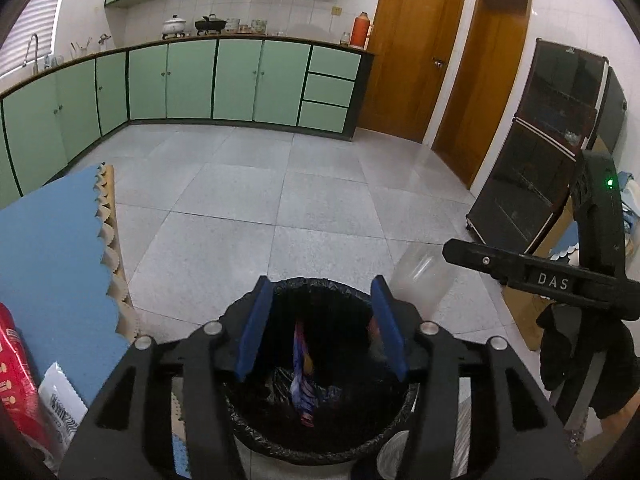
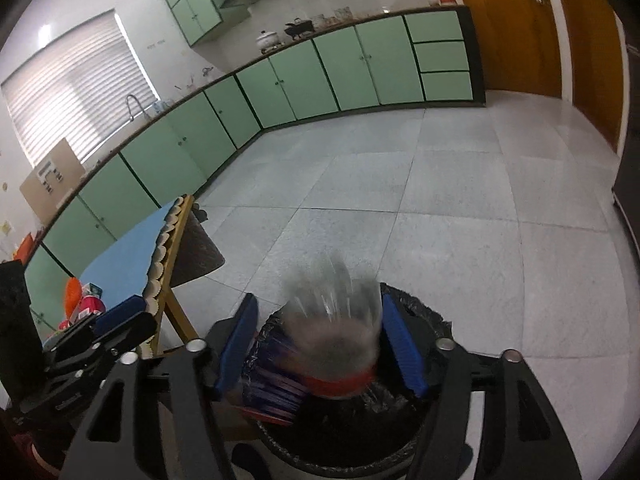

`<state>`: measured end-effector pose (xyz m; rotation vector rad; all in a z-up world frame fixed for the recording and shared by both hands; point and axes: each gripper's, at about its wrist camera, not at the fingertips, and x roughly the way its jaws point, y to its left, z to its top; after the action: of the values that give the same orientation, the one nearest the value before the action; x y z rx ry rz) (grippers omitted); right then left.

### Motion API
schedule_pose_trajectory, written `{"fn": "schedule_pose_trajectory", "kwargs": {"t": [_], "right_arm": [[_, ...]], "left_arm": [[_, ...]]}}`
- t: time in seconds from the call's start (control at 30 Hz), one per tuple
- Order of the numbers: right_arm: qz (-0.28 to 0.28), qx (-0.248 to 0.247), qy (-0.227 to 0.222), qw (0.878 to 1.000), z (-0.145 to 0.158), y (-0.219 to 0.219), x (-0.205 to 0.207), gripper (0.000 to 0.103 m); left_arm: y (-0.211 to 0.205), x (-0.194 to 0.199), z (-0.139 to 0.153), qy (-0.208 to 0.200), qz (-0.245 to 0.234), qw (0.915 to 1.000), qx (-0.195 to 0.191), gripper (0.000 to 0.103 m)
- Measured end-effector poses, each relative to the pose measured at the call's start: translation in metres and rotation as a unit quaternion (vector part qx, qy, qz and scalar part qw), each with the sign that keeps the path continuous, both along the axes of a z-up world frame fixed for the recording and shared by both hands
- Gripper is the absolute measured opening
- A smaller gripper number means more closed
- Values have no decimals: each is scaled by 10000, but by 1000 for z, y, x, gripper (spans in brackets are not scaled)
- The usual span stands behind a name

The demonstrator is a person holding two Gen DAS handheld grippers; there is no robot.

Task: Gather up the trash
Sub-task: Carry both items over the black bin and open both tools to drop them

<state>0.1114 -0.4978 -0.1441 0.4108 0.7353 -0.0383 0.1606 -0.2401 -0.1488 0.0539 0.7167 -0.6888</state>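
kitchen, grey tiled floor (image 1: 320, 184), green cabinets (image 1: 192, 80) along two walls, wooden doors (image 1: 412, 52) beyond. blue-covered tabletop (image 1: 52, 232) at left edge, red packet (image 1: 16, 376) and white sachet (image 1: 60, 404) lying on its near corner, likely trash not yet collected. black-lined bin (image 1: 320, 372) sits directly below both tools. left gripper (image 1: 322, 326) hovers over the bin mouth, jaws released and empty; a colourful wrapper (image 1: 304, 372) lies inside. right gripper (image 2: 320, 348) also above the bin, jaws spread wide; clear plastic bottle (image 2: 334, 316) with red label band sits between the pads, motion-blurred, base toward the camera. the pads seem clear of its sides, so i read it as let go and dropping into the bin, though contact on the right pad cannot be ruled out. positioning over the opening looks chosen so the drop lands inside the liner.
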Motion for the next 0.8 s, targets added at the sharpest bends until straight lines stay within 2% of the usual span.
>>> {"fn": "schedule_pose_trajectory", "kwargs": {"t": [0.07,0.27,0.4,0.5,0.6,0.8], "right_arm": [[-45,-43,-25,10000,6,4,3,67],[-131,-186,-313,9993,37,27,-9,86],[-48,-188,-573,9982,59,56,-18,93],[78,-213,-752,9969,70,80,-25,95],[202,-230,-884,9956,76,107,-29,95],[657,-527,-1113,9902,73,182,-27,96]], "left_arm": [[1,6,7,-66,41,10000,2,51],[26,-11,32,-433,401,9983,3,63],[58,-33,51,-779,734,9942,94,73],[91,-47,63,-932,1038,9901,179,75],[127,-61,73,-1137,1468,9821,331,77],[197,-87,83,-1396,2300,9608,674,80]]}}
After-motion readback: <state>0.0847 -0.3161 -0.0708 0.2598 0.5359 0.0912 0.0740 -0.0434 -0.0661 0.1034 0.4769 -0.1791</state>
